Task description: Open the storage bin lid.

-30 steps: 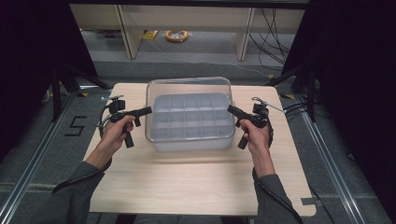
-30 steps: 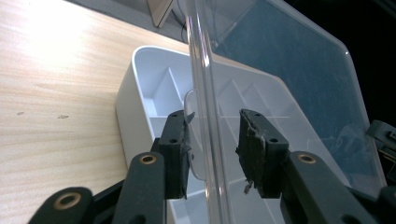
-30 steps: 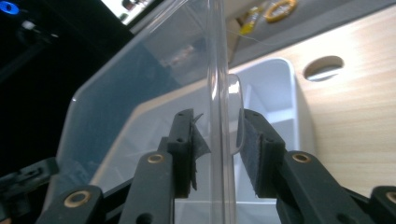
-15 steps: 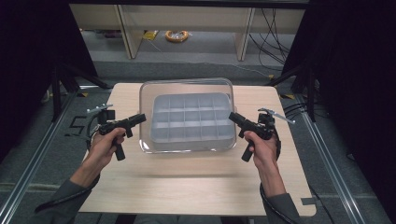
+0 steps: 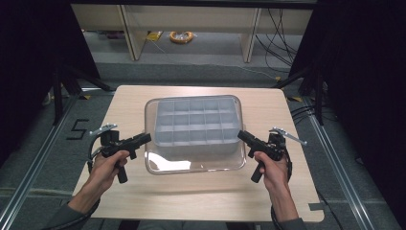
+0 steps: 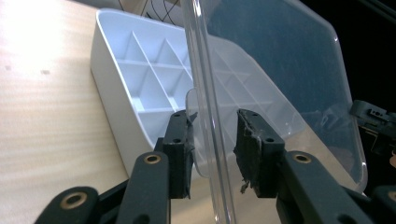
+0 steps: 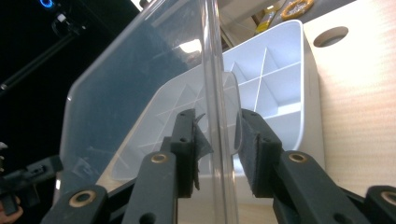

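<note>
A white box point(image 5: 196, 120) split into several compartments sits mid-table. Over it hangs a clear lid point(image 5: 191, 163), shifted toward the person so that it overhangs the box's front edge. My left gripper point(image 5: 147, 138) is shut on the lid's left rim and my right gripper point(image 5: 240, 134) on its right rim. In the left gripper view the lid point(image 6: 280, 60) stands edge-on between the jaws of the left gripper point(image 6: 214, 135), with the box point(image 6: 140, 70) beyond it. The right gripper view has the lid point(image 7: 140, 70) clamped by the right gripper point(image 7: 218, 135), in front of the box point(image 7: 280, 65).
The wooden table point(image 5: 201, 196) has bare board in front of the box and a notch point(image 5: 313, 207) at its front right corner. A round hole point(image 7: 330, 36) lies beside the box. A cable coil point(image 5: 182, 36) lies on the floor behind.
Both hands have drawn back toward the person with the lid between them. The lid has slid from square over the box to overhanging its front.
</note>
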Demonstrator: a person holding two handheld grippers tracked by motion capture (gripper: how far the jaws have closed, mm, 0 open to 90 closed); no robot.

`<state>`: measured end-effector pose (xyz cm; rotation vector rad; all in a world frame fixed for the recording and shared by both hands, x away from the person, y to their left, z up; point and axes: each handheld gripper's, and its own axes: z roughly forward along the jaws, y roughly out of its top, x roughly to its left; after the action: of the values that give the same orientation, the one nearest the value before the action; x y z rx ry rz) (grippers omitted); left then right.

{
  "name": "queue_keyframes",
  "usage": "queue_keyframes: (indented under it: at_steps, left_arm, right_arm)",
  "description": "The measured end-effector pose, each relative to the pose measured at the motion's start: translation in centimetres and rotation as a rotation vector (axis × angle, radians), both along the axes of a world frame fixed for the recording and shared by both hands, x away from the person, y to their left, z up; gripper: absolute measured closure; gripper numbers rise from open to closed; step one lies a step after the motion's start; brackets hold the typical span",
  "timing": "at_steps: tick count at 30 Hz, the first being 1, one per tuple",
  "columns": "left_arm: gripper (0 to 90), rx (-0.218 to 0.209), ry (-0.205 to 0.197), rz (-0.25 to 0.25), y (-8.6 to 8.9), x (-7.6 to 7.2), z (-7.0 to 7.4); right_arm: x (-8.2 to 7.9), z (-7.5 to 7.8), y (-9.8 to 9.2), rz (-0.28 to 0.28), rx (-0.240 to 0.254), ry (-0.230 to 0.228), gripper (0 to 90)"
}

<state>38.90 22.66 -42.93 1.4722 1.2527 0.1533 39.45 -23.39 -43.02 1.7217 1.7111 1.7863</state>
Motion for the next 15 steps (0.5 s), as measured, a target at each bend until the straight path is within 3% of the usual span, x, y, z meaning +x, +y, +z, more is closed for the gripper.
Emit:
queue_keyframes:
  at_steps: [3, 4, 6, 8, 9, 14, 15]
  left_arm:
    - [65.3, -0.001, 0.024, -0.005, -0.2, -0.2, -0.8]
    - [65.2, -0.003, 0.023, -0.008, -0.2, -0.2, -1.0]
    - [65.2, 0.002, 0.040, -0.015, -0.1, -0.3, -1.3]
    - [65.2, -0.004, 0.041, -0.010, -0.2, -0.5, -1.6]
    - [65.1, 0.015, 0.043, -0.025, 0.0, -0.6, -1.7]
    - [65.1, -0.001, 0.040, -0.019, -0.1, -1.1, -1.7]
    - [65.1, 0.023, 0.040, -0.036, 0.2, -1.3, -1.7]
  right_arm:
    - [-0.5, -0.4, 0.0, 0.004, 0.016, 0.018, 69.3]
    - [-0.5, -0.6, -0.1, 0.008, 0.002, 0.000, 69.3]
    - [-0.8, -0.8, -0.2, 0.008, -0.008, 0.013, 69.3]
    - [-0.9, -1.1, -0.1, 0.005, -0.008, 0.020, 69.3]
    - [-1.1, -1.1, -0.1, 0.000, -0.011, 0.029, 69.3]
    - [-1.6, -1.4, -0.3, 0.018, 0.001, 0.023, 69.0]
    - [-1.8, -1.5, -0.2, 0.017, -0.003, 0.025, 68.9]
